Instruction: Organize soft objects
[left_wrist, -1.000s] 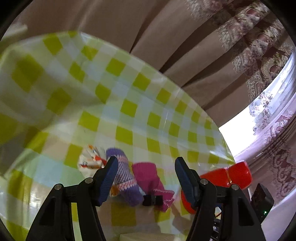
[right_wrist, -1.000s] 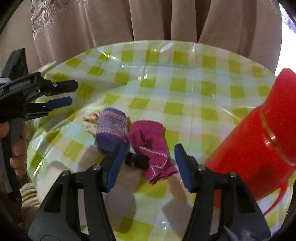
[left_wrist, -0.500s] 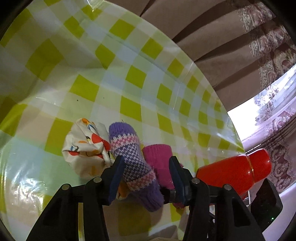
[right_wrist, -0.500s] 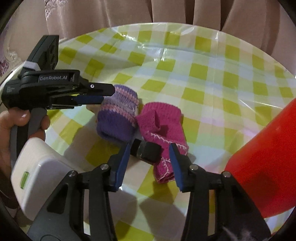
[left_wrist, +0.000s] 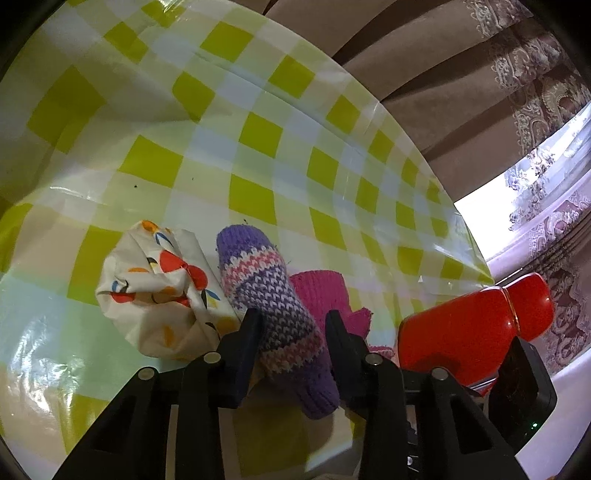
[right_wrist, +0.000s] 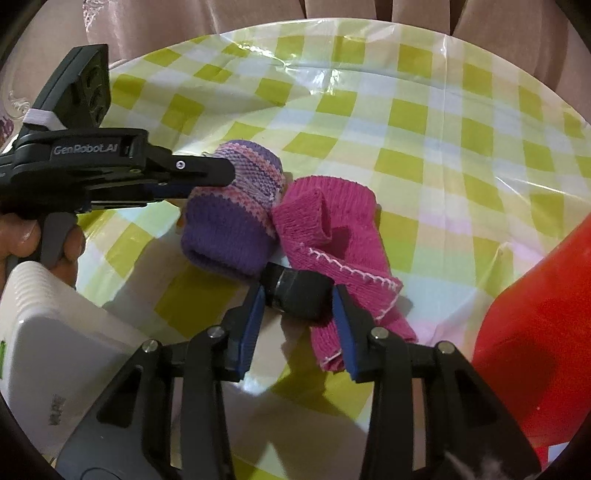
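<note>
A purple striped knitted sock (left_wrist: 258, 280) lies on the green-checked tablecloth (left_wrist: 258, 129), and my left gripper (left_wrist: 291, 321) is closing on its lower half, both fingers touching its sides. In the right wrist view that left gripper (right_wrist: 218, 177) reaches in from the left over the purple sock (right_wrist: 229, 229). A pink sock (right_wrist: 332, 221) lies crumpled just right of it. At the pink sock's near end sits a small black cylinder (right_wrist: 299, 291). My right gripper (right_wrist: 298, 295) is closing on it, its blue pads (right_wrist: 251, 321) against both ends.
A bunched white cloth with orange and red print (left_wrist: 162, 295) lies left of the purple sock. A red flask (left_wrist: 469, 332) lies on its side at the right. A white box (right_wrist: 48, 332) sits near left, below a person's hand (right_wrist: 22, 236). Curtains hang behind the table.
Both grippers came down toward the socks and narrowed their jaws. The left now clasps the purple sock; the right has drawn in around the black cylinder.
</note>
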